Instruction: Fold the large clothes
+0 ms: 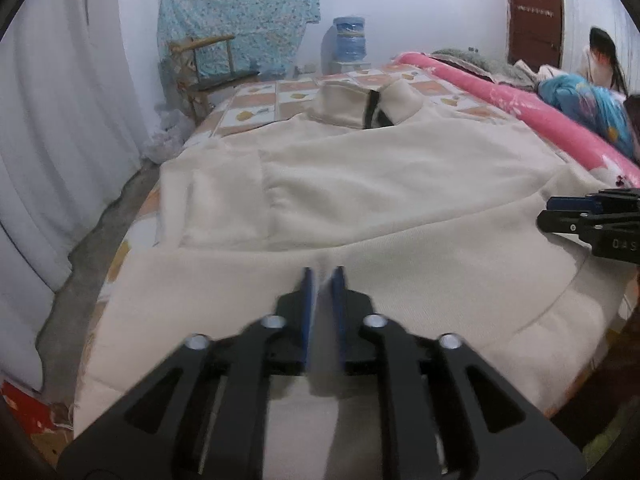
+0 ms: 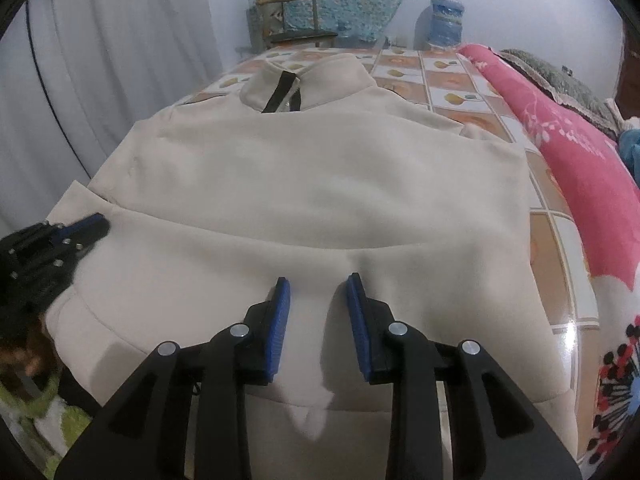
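Note:
A cream sweatshirt (image 1: pixel 360 184) (image 2: pixel 320 184) lies flat on the tile-patterned cover (image 1: pixel 256 108) (image 2: pixel 440 76), its zip collar (image 1: pixel 360 108) (image 2: pixel 296 84) at the far end. A near layer of it lies across the body. My left gripper (image 1: pixel 323 276) rests low on this near layer, jaws a narrow gap apart, and the cloth puckers at their tips. My right gripper (image 2: pixel 316 284) stands open over the same layer, a soft ridge of cloth between its blue pads (image 2: pixel 280 320) without touching them. Each gripper also shows in the other's view: the right gripper (image 1: pixel 546 210), the left gripper (image 2: pixel 96 224).
A rolled pink blanket (image 1: pixel 500 96) (image 2: pixel 560 140) runs along the right side. White curtains (image 1: pixel 60 140) hang on the left. A wooden chair under blue patterned cloth (image 1: pixel 216 64) and a water bottle (image 1: pixel 350 40) stand at the back. A person (image 1: pixel 600 60) sits far right.

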Available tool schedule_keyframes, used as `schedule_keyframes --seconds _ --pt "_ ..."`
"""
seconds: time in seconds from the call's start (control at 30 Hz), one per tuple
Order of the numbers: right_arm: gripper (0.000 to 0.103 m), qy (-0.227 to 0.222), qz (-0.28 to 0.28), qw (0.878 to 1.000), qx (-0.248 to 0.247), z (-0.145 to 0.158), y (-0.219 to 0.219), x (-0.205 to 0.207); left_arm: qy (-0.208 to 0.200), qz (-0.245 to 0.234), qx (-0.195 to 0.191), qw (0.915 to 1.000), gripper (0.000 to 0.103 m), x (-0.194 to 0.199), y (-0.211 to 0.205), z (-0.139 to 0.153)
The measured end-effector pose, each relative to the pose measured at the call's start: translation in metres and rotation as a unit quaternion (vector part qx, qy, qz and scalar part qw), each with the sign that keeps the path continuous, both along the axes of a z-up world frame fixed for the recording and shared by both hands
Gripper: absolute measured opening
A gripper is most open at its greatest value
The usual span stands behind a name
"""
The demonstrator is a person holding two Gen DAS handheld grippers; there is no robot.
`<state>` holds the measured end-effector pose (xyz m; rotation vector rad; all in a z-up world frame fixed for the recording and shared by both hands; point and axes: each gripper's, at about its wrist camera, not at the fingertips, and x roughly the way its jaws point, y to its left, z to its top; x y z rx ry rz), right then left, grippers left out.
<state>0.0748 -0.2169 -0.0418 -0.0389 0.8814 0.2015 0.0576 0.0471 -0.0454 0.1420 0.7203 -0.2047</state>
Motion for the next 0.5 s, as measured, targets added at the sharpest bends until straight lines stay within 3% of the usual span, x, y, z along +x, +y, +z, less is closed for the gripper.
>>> schedule_keyframes --seconds 0.07,0.1,0.2,0.27,0.5 --pt "0.029 -0.001 -0.001 1.0 0.001 -0.001 0.0 -0.001 -0.005 0.014 0.017 0.9997 0.012 -0.004 0.022 -0.004" --pt "0.029 -0.001 -0.001 1.0 0.003 -0.001 -0.001 0.001 -0.007 0.018 0.014 0.9997 0.002 -0.006 0.031 -0.003" --pt "0.029 -0.002 0.0 1.0 0.004 -0.001 -0.002 0.001 -0.001 0.056 0.023 0.9982 0.002 -0.004 0.063 -0.002" --pt "0.029 -0.003 0.001 1.0 0.005 -0.001 -0.002 0.001 0.001 0.073 -0.005 0.9973 0.002 -0.004 0.083 0.002" --pt "0.028 0.004 -0.002 1.0 0.013 0.003 -0.006 0.001 0.011 0.1 -0.045 0.9939 0.002 0.001 0.107 -0.002"
